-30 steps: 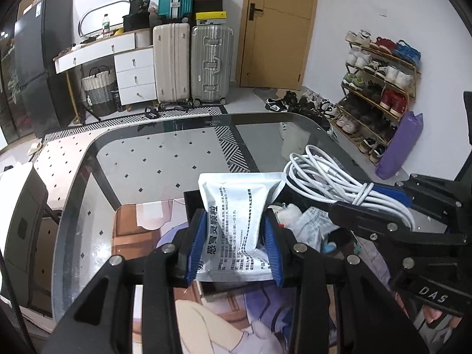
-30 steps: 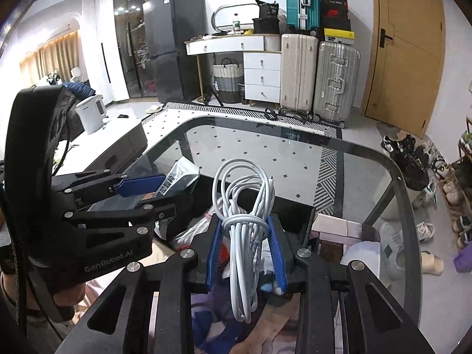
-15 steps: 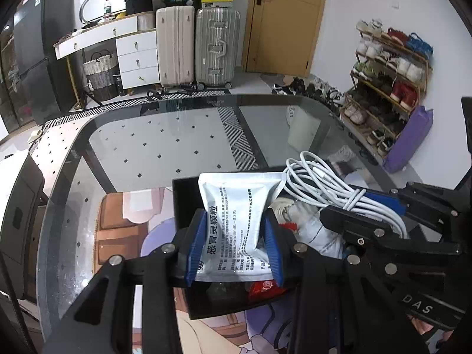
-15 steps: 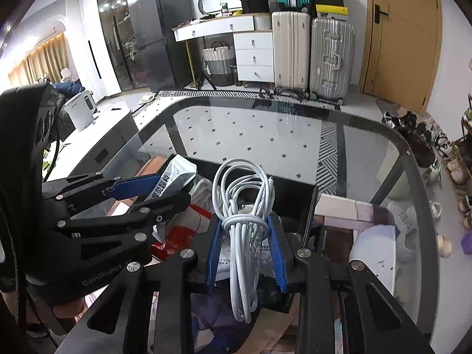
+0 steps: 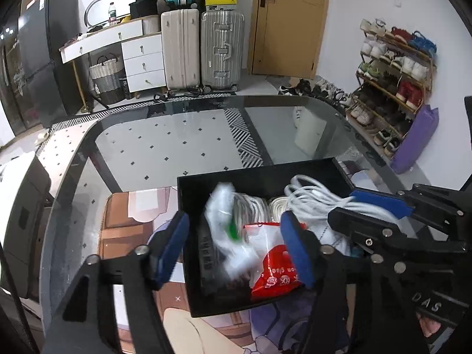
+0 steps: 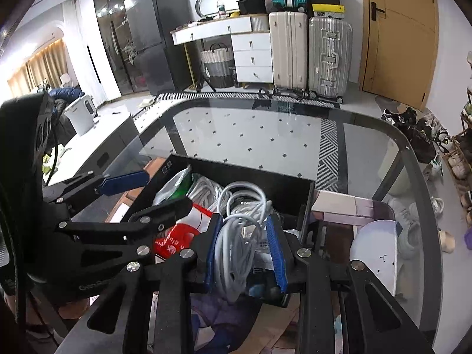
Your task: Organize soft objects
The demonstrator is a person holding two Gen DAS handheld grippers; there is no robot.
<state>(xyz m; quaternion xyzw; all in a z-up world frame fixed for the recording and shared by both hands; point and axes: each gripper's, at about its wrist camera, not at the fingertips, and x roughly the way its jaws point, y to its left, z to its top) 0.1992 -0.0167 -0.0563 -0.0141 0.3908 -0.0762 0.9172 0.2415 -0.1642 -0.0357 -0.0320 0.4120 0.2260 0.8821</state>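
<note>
White cable bundle [image 6: 236, 236]: we log it clamped in the right gripper [image 6: 246, 253], long axis running away from us, loops toward the black box's [image 5: 265, 177] far wall. White pouch [image 5: 227, 230], blurred, in the box; left gripper [image 5: 236, 247] jaws just opened, apart, touching nothing.

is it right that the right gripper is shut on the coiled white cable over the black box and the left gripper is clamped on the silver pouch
Not quite. In the left wrist view the left gripper stands open, its jaws having just been opening, and the silver pouch drops blurred into the black box. The right gripper is indeed shut on the coiled white cable.
</note>
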